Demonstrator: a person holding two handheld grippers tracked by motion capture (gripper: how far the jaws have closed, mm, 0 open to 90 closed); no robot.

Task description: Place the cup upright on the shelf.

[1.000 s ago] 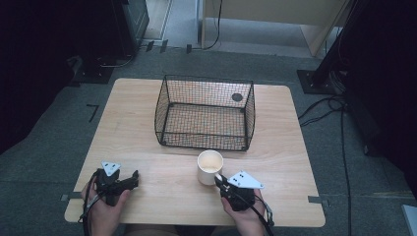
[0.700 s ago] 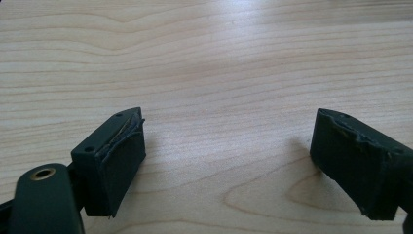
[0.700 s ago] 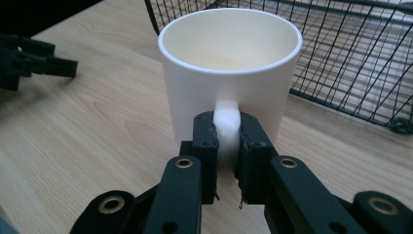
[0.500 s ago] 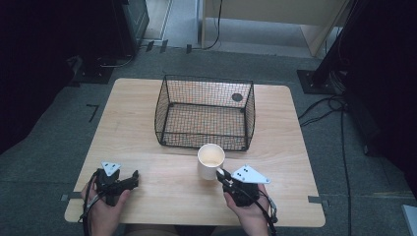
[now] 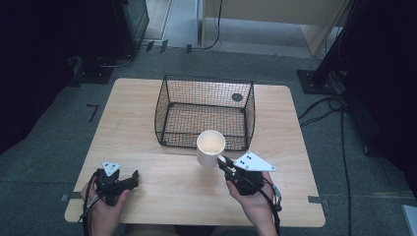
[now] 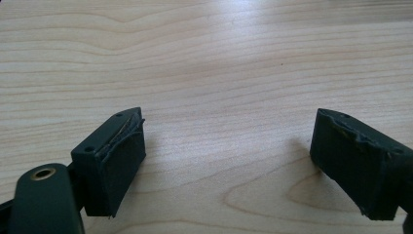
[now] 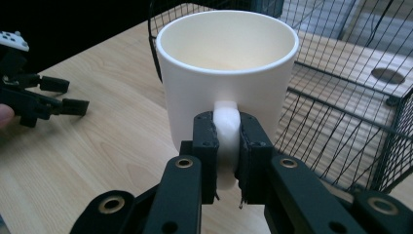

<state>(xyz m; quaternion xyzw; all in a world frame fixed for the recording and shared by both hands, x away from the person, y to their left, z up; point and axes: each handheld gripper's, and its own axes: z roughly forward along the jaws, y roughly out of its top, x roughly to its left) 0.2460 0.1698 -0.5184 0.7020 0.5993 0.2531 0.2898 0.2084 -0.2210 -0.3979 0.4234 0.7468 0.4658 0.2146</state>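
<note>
A cream mug (image 5: 211,147) (image 7: 229,78) hangs upright in the air just in front of the black wire basket (image 5: 205,112), empty inside. My right gripper (image 5: 225,162) (image 7: 228,146) is shut on its handle, one pad on each side. The basket (image 7: 350,92) stands at the table's far middle, its near wall right behind the mug. My left gripper (image 5: 129,178) (image 6: 229,156) rests low over the wood at the near left, jaws wide open with bare table between them.
The light wooden table (image 5: 147,128) has bare room left of the basket and along its near edge. A dark round hole (image 5: 237,97) sits in the tabletop at the basket's far right. Cables and dark stands (image 5: 334,78) surround the table on the floor.
My right gripper has lifted the mug off the table and carried it a little toward the basket. The left gripper has stayed where it was.
</note>
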